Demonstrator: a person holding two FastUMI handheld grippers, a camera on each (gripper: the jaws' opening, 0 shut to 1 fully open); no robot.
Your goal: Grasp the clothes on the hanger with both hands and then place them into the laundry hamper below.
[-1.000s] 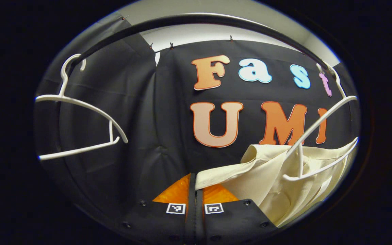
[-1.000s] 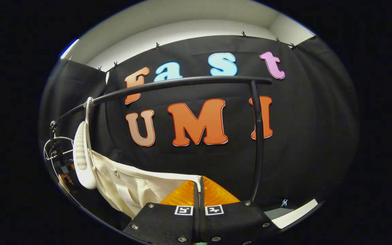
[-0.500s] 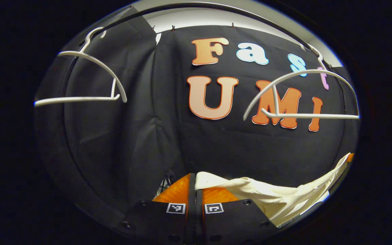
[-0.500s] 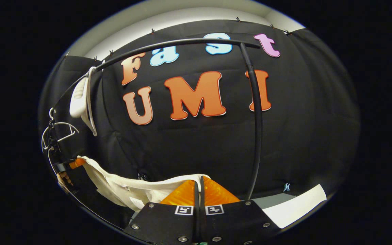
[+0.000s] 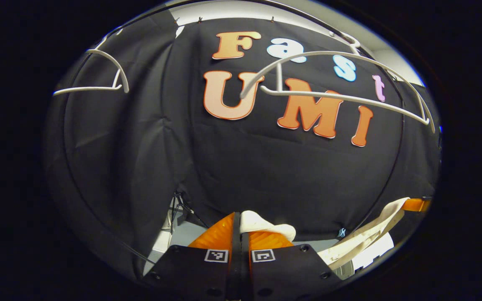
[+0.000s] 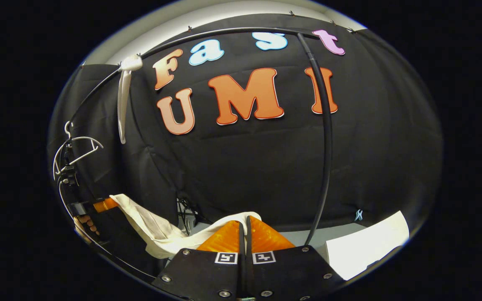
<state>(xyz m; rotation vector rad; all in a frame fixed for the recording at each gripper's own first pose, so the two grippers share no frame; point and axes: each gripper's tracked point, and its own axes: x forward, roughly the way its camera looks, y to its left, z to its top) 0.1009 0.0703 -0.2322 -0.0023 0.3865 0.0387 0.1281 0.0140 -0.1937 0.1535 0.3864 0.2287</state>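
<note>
1. Pulled off its white hanger [image 5: 333, 97], the cream garment [image 5: 362, 240] now hangs lower.
2. Left gripper [image 5: 241, 228] and right gripper [image 6: 244, 230] each pinch a garment edge; fingers together.

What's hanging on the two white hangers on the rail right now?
Nothing: both white hangers hang bare. The cream garment stretches below, pinched between the left gripper and right gripper.

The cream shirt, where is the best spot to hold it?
Probably by its two ends, as now: the left gripper and right gripper each pinch an end of the shirt, coming from the front. It is soft cloth that sags between them, so two far-apart holds likely keep it spread out.
</note>
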